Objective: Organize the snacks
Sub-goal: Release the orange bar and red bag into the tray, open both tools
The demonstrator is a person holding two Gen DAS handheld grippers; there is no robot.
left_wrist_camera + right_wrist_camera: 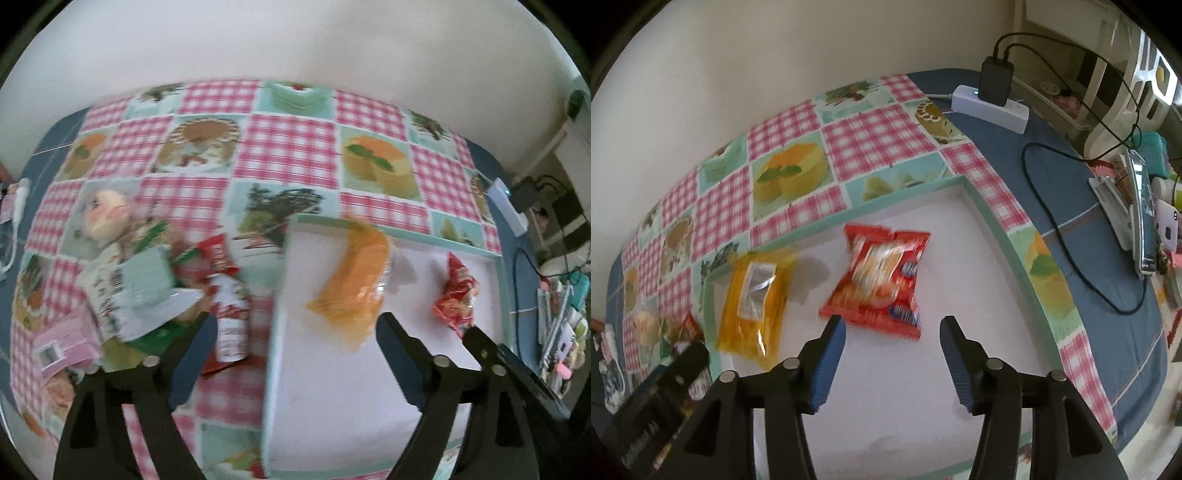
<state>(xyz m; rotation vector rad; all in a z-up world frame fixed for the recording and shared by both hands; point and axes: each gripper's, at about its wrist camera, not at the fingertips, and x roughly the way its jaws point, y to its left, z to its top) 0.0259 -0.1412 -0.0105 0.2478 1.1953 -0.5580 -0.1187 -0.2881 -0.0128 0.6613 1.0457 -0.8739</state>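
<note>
A shallow white tray with a mint rim lies on the patchwork tablecloth; it also shows in the left wrist view. In it lie an orange-yellow packet and a red snack packet. My right gripper is open and empty above the tray, just short of the red packet. My left gripper is open and empty over the tray's left rim, near the orange packet. A pile of loose snack packets lies left of the tray, with a red-and-white packet nearest.
A white power strip with a black charger and cables lie on the blue cloth right of the tray. A phone on a stand and clutter sit at the far right. A wall stands behind the table.
</note>
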